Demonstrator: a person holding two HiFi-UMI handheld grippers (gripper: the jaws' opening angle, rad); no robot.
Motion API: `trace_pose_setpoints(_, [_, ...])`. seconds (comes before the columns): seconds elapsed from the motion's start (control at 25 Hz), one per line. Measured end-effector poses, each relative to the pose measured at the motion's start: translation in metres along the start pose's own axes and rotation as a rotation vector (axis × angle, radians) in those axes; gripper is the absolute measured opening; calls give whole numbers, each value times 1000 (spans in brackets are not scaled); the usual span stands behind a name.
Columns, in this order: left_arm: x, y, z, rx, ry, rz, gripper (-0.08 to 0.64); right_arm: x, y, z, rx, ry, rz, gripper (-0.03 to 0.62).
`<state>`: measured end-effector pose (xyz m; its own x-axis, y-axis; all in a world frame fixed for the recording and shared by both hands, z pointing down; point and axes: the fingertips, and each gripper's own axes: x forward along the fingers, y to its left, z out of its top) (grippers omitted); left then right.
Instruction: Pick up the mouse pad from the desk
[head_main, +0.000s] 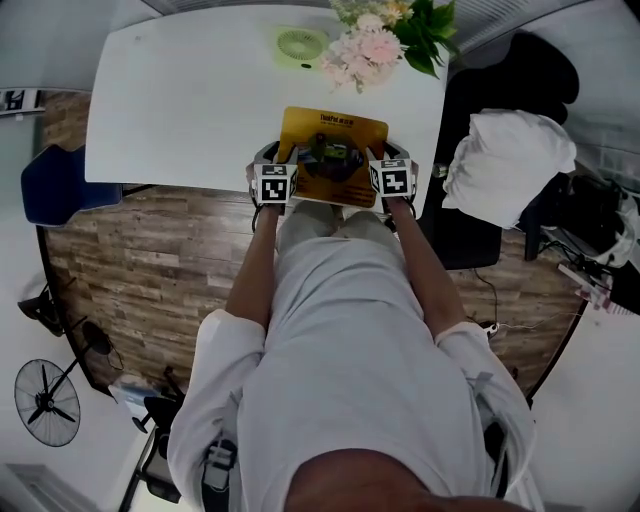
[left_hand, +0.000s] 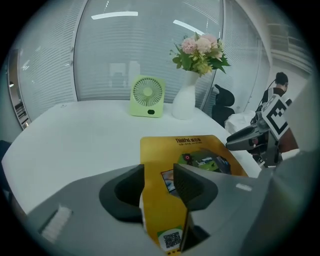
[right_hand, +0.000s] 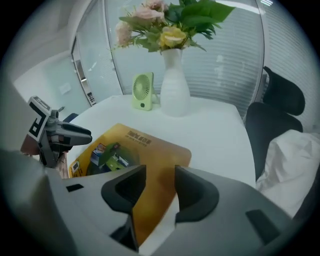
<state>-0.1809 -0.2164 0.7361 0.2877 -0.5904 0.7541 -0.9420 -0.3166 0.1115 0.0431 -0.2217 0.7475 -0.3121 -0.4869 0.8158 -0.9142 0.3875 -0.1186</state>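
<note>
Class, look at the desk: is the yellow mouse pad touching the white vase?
Apart. The left gripper view shows a band of bare white desk between the mouse pad and the vase.

Mouse pad (head_main: 335, 128) yellow, green-black print; desk (head_main: 180, 100) white; fan (head_main: 302, 46) pale green; flowers (head_main: 365, 50) pink; floor (head_main: 130, 260) brown wood-plank.

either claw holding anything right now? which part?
Nothing held. Left claw and right claw are open, each at a near corner of the mouse pad on the desk.
</note>
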Motion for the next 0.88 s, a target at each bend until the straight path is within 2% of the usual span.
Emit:
trace_pose_setpoints(0.24, [18, -1, -5, -7, 51, -1, 184, 8, -9, -28, 161, 94, -45, 212])
trace_pose_setpoints(0.44, [26, 3, -14, 2, 80, 24, 186, 7, -13, -30, 262, 91, -59, 205])
trace_pose_setpoints(0.64, [26, 6, -15, -46, 45, 57, 178, 7, -12, -31, 233, 86, -100, 187])
trace_pose_setpoints(0.84, [24, 7, -16, 8, 43, 95, 179, 6, -10, -30, 225, 74, -111, 184])
trace_pose_setpoints(0.88, [24, 8, -16, 7, 44, 104, 205, 7, -10, -30, 226, 74, -108, 184])
